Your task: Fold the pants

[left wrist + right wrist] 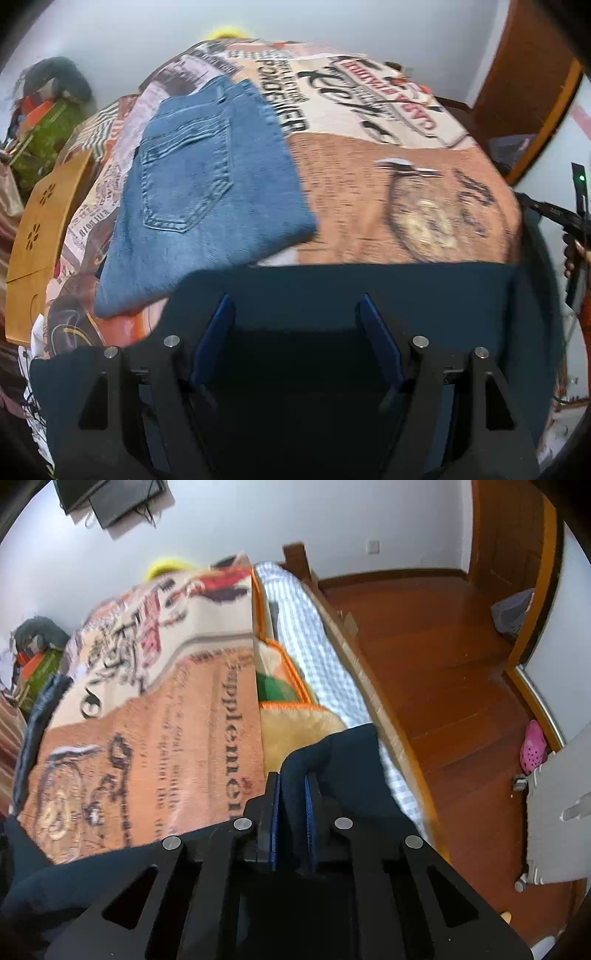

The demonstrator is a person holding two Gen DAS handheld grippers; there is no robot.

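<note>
Bed, printed blanket (369,177). Far left, off the bed's edge: clutter of green and orange items, too blurred to name; no container with readable contents in either view.

Folded jeans (199,192) lie on the blanket's left part, back pocket up, already done by the look of them. They sit ahead and left of the left gripper (297,339).

Task item: dark navy pants (332,288), spread across the near edge of the bed, directly under both grippers. Long axis appears to run side to side along that edge, from the left gripper toward the right one.

Left gripper: fingers apart, blue pads well clear of each other, pointing steeply down at the navy cloth. No fabric pinched between them; whether the tips touch the cloth, cannot tell.

Right gripper (293,805): fingers closed on a raised fold of the navy pants at the bed's right side, near the white mattress cover (325,657).

Judgement: right end secured; left end not yet gripped. Next move hinges on the left fingers closing on the cloth right below them.
</note>
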